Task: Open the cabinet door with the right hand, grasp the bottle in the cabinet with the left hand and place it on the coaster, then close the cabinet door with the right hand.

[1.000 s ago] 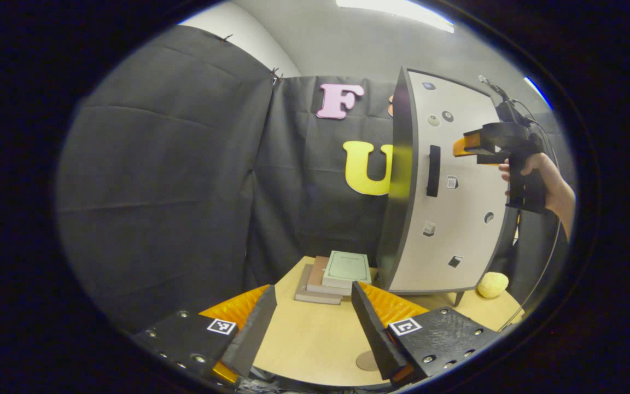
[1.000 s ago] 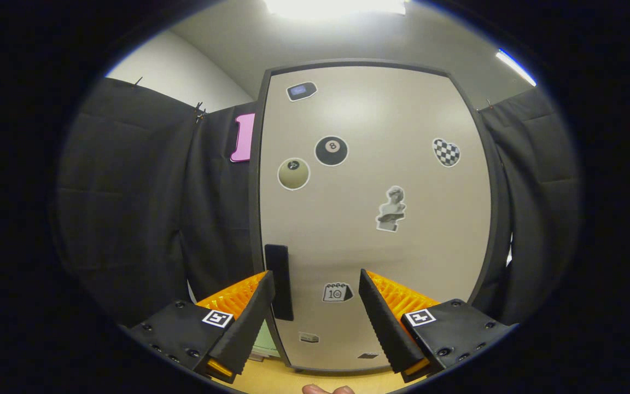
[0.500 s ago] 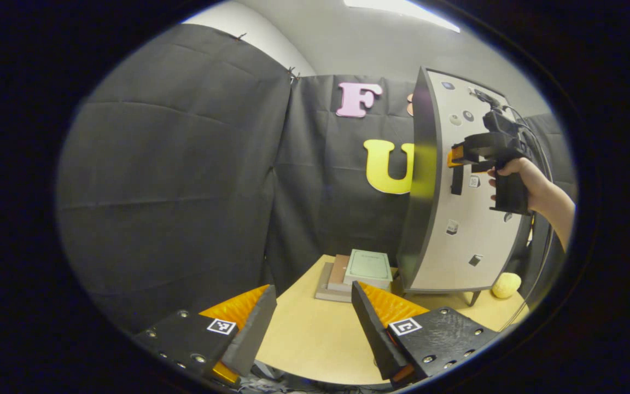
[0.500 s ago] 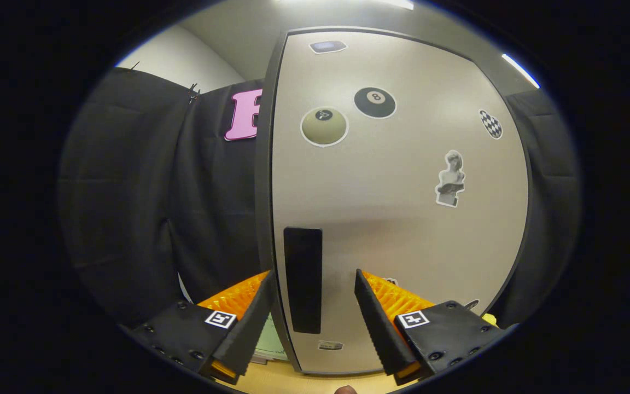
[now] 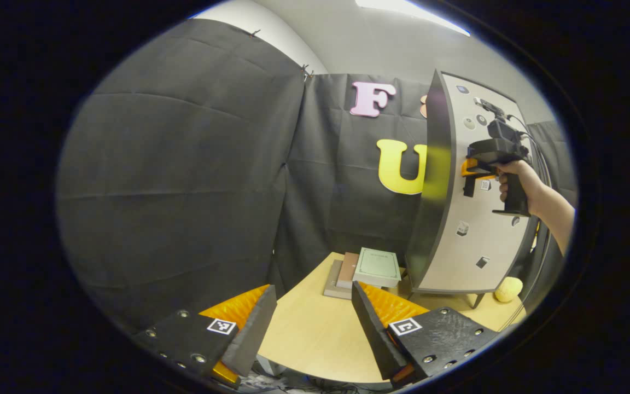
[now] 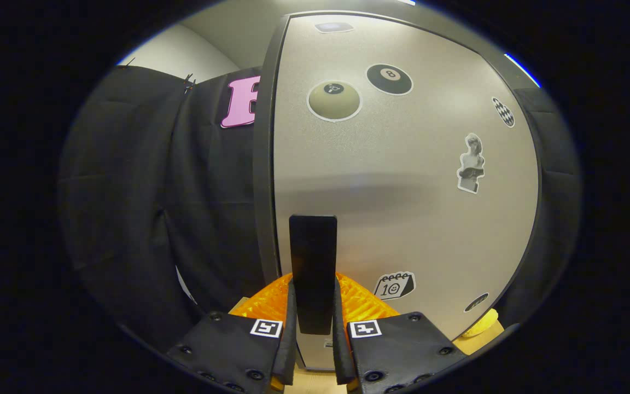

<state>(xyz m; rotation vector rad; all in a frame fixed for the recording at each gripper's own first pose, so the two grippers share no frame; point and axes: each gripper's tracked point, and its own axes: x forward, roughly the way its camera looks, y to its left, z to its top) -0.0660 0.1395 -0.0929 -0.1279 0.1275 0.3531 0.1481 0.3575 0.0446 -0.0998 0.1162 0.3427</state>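
Observation:
A grey cabinet stands on the wooden table with its pale sticker-covered door (image 6: 402, 186) closed. My right gripper (image 6: 313, 312) is shut on the door's black vertical handle (image 6: 313, 273), both fingers pressing its sides. In the left gripper view the same cabinet door (image 5: 484, 241) shows at the right, with the right gripper (image 5: 471, 167) and the hand holding it at the handle. My left gripper (image 5: 312, 323) hangs open over the table's near edge with nothing between its fingers. The bottle is hidden behind the door.
A stack of books (image 5: 367, 268) lies on the table (image 5: 315, 339) left of the cabinet. A yellow ball-like object (image 5: 508, 288) sits by the cabinet's right foot. Black cloth walls close in the left and back.
My right gripper moved in to the handle and closed on it. The left gripper drifted left, so the cabinet sits farther right in its view.

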